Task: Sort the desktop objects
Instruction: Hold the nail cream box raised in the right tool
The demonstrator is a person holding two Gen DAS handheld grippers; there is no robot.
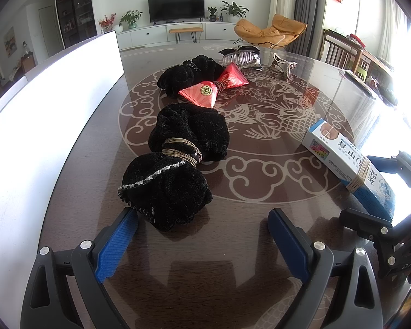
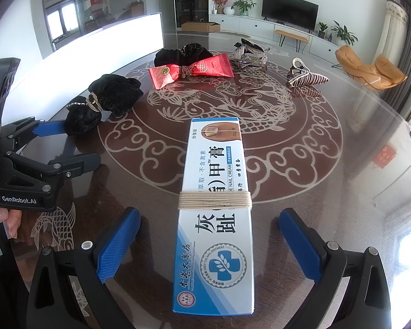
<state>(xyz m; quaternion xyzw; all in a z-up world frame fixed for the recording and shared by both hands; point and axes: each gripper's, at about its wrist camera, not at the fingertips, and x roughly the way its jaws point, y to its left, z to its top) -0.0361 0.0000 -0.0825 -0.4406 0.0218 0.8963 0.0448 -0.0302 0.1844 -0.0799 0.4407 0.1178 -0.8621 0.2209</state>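
The right claw (image 2: 209, 235) stands open astride the nail cream box (image 2: 213, 219) at lower centre, likely to grip it, while the left claw (image 1: 202, 235) waits open beside the black scrunchie (image 1: 175, 170).

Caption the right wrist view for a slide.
Open right gripper straddles a string-wound nail cream box on the patterned table; scrunchies, red packet and hair claws lie beyond.

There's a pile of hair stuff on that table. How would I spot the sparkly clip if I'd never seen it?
Start at the round dark table with the pale fish pattern. Look to the far right edge of that pattern, where the sparkly clip lies by itself. Unlike the clear claw clips heaped to its left, it is dark-toothed, with a looped top edged in tiny rhinestones.
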